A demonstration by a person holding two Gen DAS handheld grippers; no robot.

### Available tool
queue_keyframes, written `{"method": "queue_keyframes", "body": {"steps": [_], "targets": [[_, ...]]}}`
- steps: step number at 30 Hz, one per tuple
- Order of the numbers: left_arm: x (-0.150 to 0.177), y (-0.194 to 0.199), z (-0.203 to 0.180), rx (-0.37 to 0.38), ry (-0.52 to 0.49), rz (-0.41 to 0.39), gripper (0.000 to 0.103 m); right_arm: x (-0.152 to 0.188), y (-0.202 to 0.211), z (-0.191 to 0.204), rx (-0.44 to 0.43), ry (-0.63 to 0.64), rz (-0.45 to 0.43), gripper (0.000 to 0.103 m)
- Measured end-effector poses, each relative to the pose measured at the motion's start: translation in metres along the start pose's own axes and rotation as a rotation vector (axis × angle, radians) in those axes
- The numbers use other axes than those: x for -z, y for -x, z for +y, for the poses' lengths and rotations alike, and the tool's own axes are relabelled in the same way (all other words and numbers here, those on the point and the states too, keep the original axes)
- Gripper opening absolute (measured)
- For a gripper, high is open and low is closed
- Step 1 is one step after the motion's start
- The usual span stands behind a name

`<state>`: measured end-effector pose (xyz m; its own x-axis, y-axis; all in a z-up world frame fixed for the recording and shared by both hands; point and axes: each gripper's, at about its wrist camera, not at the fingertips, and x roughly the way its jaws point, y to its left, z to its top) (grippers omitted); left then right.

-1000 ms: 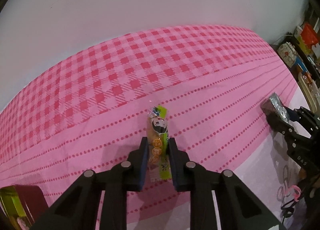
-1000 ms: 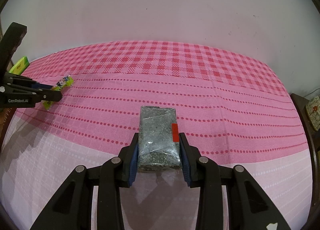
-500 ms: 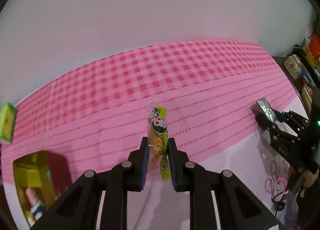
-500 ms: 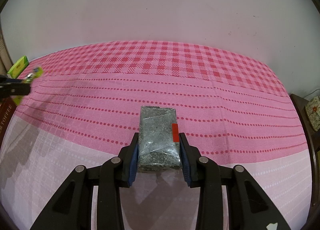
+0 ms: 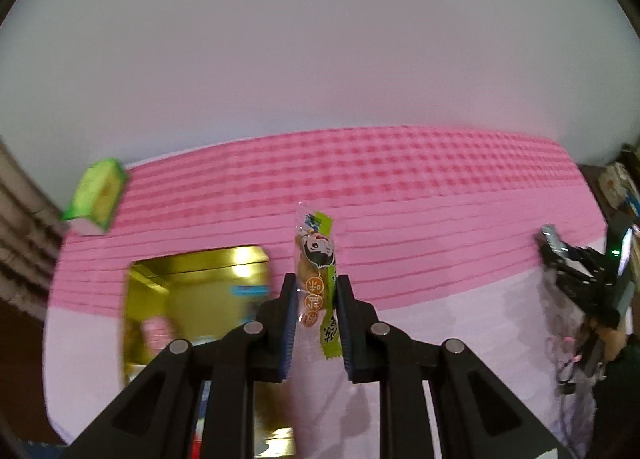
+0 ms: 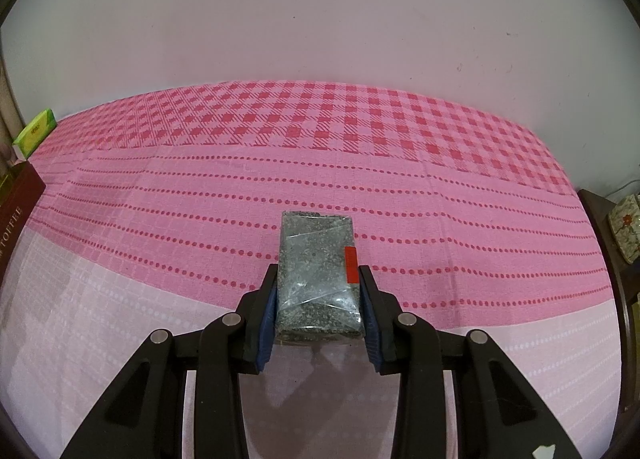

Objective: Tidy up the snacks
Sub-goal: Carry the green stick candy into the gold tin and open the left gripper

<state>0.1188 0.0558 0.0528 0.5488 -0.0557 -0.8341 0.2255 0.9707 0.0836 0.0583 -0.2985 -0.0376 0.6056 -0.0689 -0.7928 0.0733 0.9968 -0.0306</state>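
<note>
Left tongs clamped on a slim snack stick, wrapper green-edged with a cartoon face, nose tipped up and well off the tabletop. Blur all round, so clearly on the move. Just beside and below on the left, an open gold tin, a few packets showing inside, too smeared to name. Farther out at the cloth's left edge, a small green box.

Right tongs clenched on a clear packet of dark granules, red label on its right side, held low over the pink dotted cloth; touching it or not, cannot tell. Off at the far left, the edge of a dark red toffee lid.

Step in hand, by the look of it: ferrying the stick to the tin. Next move calls for swinging left until the wrapper hangs over the opening, dipping in, then letting go clear of the rim. Risk worth watching: the long wrapper catching the tin's wall. Packet of granules likely next in line.
</note>
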Motion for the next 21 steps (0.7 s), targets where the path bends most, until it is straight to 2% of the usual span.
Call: {"method": "queue_keyframes", "body": {"steps": [4, 9, 13, 21], "targets": [[0.006, 0.006, 0.049, -0.068, 0.067, 0.011, 0.019, 0.000, 0.000, 0.001, 0.005, 0.004, 0.000, 0.033], [0.009, -0.010, 0.094, -0.153, 0.094, 0.058, 0.019, 0.000, 0.000, 0.001, 0.006, 0.005, 0.000, 0.033], [0.011, -0.034, 0.116, -0.170, 0.109, 0.113, 0.019, 0.000, 0.000, 0.000, 0.009, 0.008, 0.000, 0.033], [0.011, -0.075, 0.126, -0.155, 0.108, 0.179, 0.019, -0.001, -0.001, 0.001, 0.011, 0.015, 0.000, 0.033]]}}
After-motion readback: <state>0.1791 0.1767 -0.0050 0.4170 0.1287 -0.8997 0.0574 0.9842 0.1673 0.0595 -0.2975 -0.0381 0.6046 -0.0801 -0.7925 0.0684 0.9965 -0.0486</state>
